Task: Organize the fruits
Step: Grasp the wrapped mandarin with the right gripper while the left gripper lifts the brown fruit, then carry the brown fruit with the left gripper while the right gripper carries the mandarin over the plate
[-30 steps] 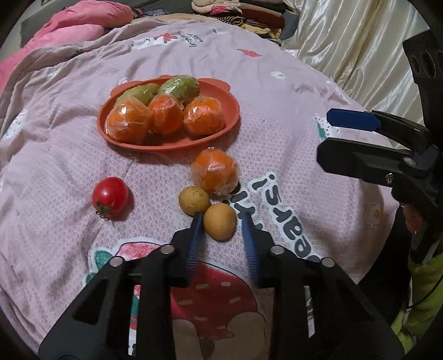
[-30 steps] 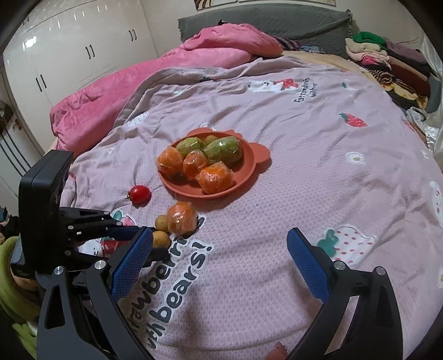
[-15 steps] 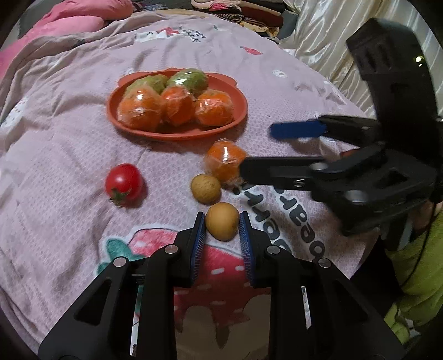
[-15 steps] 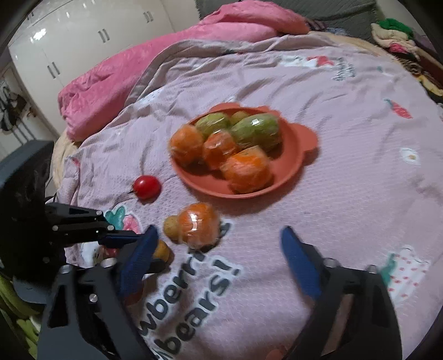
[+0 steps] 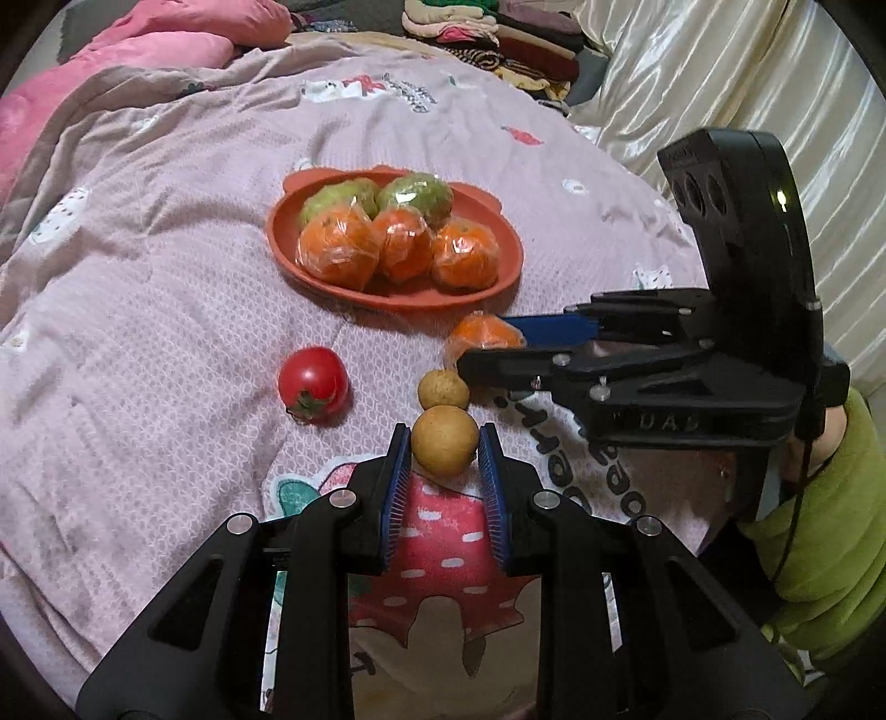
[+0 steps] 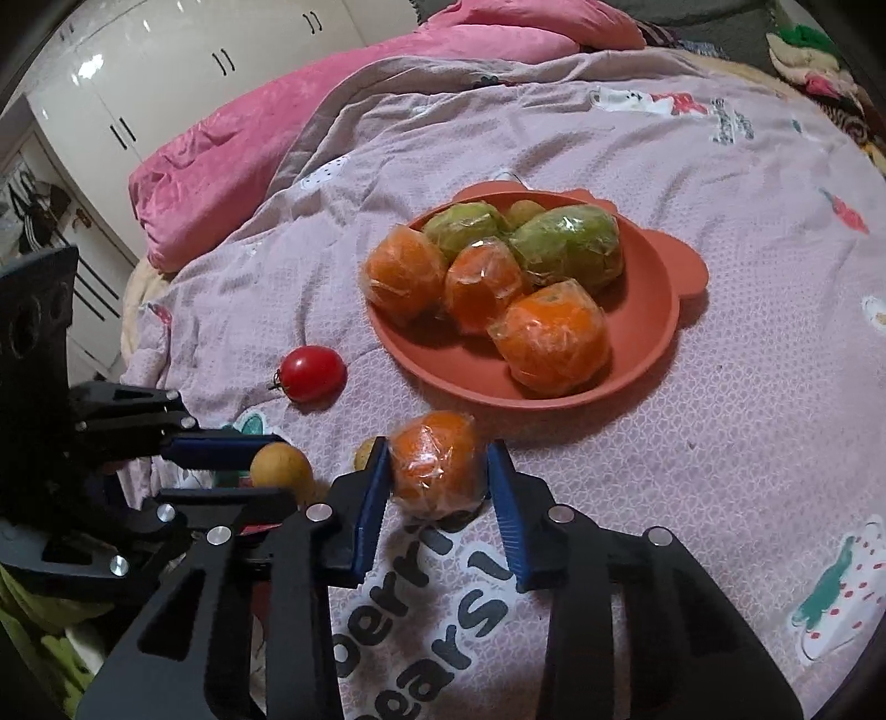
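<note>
An orange plate (image 5: 332,285) (image 6: 653,332) on the pink bedspread holds wrapped oranges and green fruits. My left gripper (image 5: 444,450) is shut on a small yellow-brown fruit (image 5: 444,440) (image 6: 279,465), just above the bedspread. A second small yellow fruit (image 5: 443,389) lies just beyond it. My right gripper (image 6: 437,476) is closed around a wrapped orange (image 6: 434,462) (image 5: 484,335) in front of the plate; both pads touch it. A red tomato (image 5: 313,382) (image 6: 311,372) lies to the left.
A pink quilt (image 6: 332,111) lies at the far side of the bed. Folded clothes (image 5: 498,33) are stacked at the back. A cream curtain (image 5: 747,83) hangs on the right. White wardrobe doors (image 6: 166,66) stand at the left.
My left gripper closed on the yellow-brown fruit and lifted it slightly. My right gripper moved down and forward to the loose wrapped orange and closed around it.
</note>
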The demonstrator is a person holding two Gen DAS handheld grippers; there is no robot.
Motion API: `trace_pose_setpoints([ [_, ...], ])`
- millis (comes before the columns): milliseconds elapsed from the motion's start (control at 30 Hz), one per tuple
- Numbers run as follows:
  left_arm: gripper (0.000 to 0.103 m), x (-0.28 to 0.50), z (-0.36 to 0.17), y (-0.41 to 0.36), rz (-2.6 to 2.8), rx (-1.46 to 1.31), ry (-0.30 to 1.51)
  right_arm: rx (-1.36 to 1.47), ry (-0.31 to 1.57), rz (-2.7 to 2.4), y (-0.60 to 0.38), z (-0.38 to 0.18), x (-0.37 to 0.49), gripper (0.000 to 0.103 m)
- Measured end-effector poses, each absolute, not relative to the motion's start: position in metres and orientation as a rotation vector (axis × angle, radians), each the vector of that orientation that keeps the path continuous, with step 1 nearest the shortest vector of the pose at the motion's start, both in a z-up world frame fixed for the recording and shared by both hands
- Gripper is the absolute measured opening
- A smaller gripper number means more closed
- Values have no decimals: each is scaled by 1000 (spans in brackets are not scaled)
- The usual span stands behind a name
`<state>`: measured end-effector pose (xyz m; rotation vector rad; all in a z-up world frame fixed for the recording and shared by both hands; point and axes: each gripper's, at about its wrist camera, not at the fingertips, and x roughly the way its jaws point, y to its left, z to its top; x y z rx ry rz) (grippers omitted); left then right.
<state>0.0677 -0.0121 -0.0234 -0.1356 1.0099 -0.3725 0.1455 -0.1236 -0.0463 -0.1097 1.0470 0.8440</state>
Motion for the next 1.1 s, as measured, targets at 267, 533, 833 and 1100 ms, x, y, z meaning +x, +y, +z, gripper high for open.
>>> trace_pose_setpoints([
  [267,18,74,-9,-7,-370,-143,978,-84,987,839,-139,-20,140,33],
  [533,18,89,8,-1,-351,-131,937,-66,929,788,-157,4,154,33],
  [833,18,112,16,-5,-347,-113,927,-43,870,756,-164,28,171,33],
  [1100,18,130,29,-7,-343,-101,901,-39,857,735,-165,33,184,33],
])
